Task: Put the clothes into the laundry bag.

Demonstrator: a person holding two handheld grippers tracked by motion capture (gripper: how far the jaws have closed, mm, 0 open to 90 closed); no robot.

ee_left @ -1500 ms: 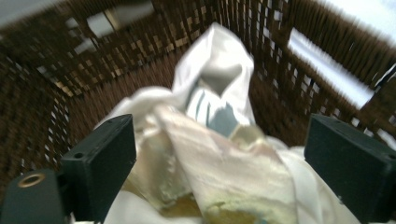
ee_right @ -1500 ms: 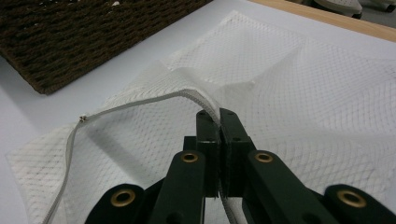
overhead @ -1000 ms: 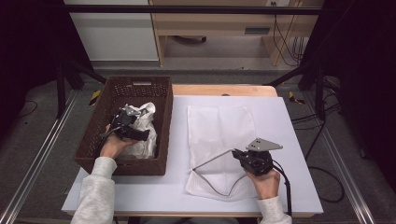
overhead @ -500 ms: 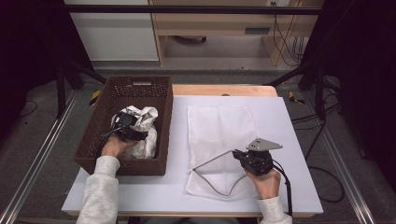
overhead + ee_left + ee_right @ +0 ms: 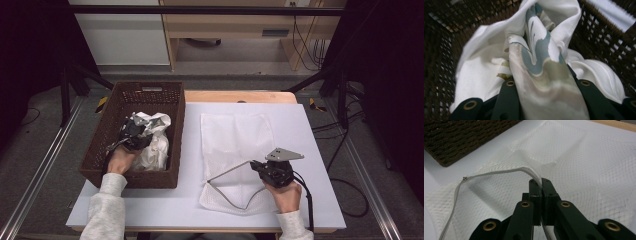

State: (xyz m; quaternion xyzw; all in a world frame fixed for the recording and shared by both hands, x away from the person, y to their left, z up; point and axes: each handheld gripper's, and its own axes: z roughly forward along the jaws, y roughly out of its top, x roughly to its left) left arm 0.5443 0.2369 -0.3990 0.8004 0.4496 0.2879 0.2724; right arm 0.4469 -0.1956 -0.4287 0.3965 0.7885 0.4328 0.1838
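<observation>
The work looks like loading laundry from a basket (image 5: 102, 165) into a mesh bag (image 5: 235, 135), and it appears to be at an early stage. The bag lies flat on the white table (image 5: 320, 150), right of the basket, with its zipped edge already lifted open at the near end. The garment (image 5: 155, 145), white cloth with a grey-green print, is bunched up inside the basket on the left and has not yet been lifted out. What remains, as far as one can judge, is to raise the cloth clear of the basket wall, carry it right to the bag's mouth, push it in and close the zip.

The left gripper (image 5: 544, 100) is down in the basket, and its jaws have just been closing. In the left gripper view a thick printed fold of the garment fills the gap between the two black jaws, which press against it from both sides, so the grip seems to be made on a fairly bulky wad.

The right gripper (image 5: 541, 185) sits near the bag's near right corner. Its jaws are pinched tightly together on the zipper edge (image 5: 499, 172) of the bag, holding that rim raised off the table so the mouth gapes toward the basket.
</observation>
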